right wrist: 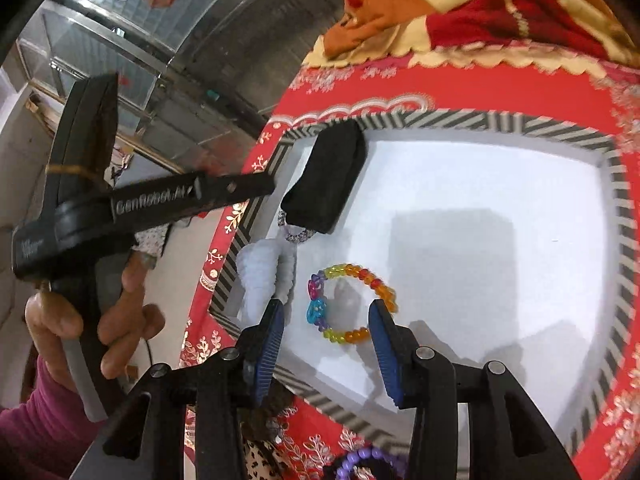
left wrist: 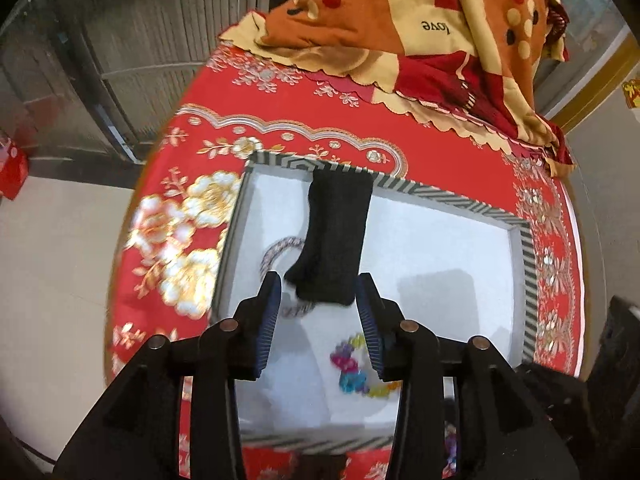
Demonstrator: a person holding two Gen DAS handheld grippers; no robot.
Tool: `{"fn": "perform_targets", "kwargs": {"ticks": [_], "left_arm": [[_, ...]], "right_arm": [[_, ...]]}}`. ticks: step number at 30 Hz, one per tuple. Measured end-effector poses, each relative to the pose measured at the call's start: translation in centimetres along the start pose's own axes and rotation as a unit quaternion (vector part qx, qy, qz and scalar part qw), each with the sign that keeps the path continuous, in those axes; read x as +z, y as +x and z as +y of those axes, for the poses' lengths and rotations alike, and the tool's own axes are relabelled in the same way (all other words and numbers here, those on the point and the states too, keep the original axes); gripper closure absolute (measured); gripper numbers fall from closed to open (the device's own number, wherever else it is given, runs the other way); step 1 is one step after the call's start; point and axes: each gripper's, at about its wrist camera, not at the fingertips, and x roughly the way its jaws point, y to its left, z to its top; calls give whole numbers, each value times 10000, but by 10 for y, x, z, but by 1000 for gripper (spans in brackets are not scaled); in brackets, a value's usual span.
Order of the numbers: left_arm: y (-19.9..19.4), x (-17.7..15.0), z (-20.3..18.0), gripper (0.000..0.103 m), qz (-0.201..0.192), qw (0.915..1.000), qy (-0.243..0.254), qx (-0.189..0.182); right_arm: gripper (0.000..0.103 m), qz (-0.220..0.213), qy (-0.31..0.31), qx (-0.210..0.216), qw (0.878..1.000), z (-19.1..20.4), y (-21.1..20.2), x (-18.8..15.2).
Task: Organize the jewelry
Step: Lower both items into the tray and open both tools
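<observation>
**Both grippers hanging open over the tray; bead bracelet lying loose inside**

Landmark: the striped-rim tray (right wrist: pixel 472 118) with its white floor, sitting on the red floral cloth (left wrist: pixel 168 184).

- Nearest the tray's front rim, the right gripper (right wrist: pixel 326 340) is hovering with jaws wide, holding nothing. The multicoloured bead bracelet (right wrist: pixel 352 304) is lying flat on the tray floor between and just beyond its tips, probably so one jaw can drop inside the ring.
- A purple bead piece (right wrist: pixel 360 460) is sitting outside the front rim, on the cloth, not yet sorted.
- Left side of the tray: the left gripper (left wrist: pixel 320 312) is also hanging open and empty. A pale silvery bracelet (left wrist: pixel 280 252) is lying there, partly under a black block (left wrist: pixel 334 240) that is leaning on the far rim; likely a display stand.
- A white ribbed bundle (right wrist: pixel 264 276) is crowding the left wall.
- Right half of the tray floor is offering free room; the rim is the one edge to clear.
- Beyond the far rim: folded orange blanket (left wrist: pixel 420 20).
</observation>
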Motion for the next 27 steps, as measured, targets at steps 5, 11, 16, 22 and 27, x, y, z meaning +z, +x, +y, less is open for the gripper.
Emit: {"fn": "perform_targets", "kwargs": {"ticks": [5, 11, 16, 22, 27], "left_arm": [[-20, -29, 2, 65, -168, 9995, 30, 260], [-38, -66, 6, 65, -267, 9987, 6, 429], [-54, -95, 10, 65, -353, 9980, 52, 524], [-68, -122, 17, 65, -450, 9970, 86, 624], [-75, -140, 22, 65, -475, 9965, 124, 676]], "right_arm": [[61, -193, -195, -203, 9994, 18, -18, -6], [61, -270, -219, -307, 9989, 34, -29, -27], [61, -307, -196, -395, 9986, 41, -35, -48], [61, -376, -123, -476, 9981, 49, -45, -76], [61, -415, -27, -558, 9976, 50, -51, -94]]}}
